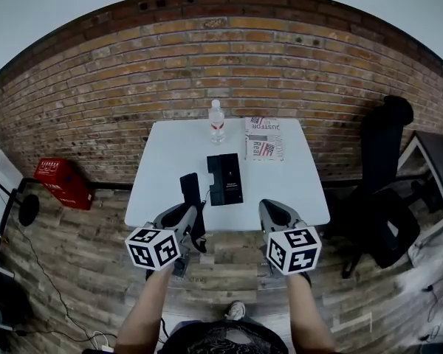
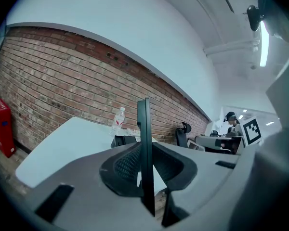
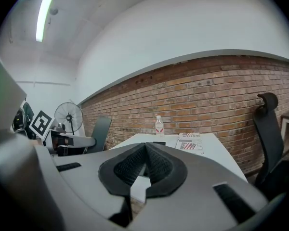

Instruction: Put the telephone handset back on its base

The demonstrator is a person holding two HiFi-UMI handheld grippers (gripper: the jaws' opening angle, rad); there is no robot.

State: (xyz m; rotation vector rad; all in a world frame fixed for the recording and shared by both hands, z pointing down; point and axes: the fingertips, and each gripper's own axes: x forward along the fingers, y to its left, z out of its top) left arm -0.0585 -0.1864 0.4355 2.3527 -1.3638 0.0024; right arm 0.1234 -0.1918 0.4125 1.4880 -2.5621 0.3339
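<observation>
Here, left gripper (image 1: 191,214) jaws clamping one handset (image 1: 190,186), right gripper (image 3: 144,163) jaws together, one base (image 1: 225,179)

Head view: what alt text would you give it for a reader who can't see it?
From above: the person's left gripper holds a black telephone handset at a white table's near edge, left of the black base; the right gripper is shut, empty. A water bottle and a printed paper sit at the far edge, before a brick wall.

Printed booklet (image 1: 264,139) just beside the water bottle (image 1: 216,121): heading starts "JUST", rest unclear. Red crate (image 1: 63,181) lettering is illegible.
</observation>
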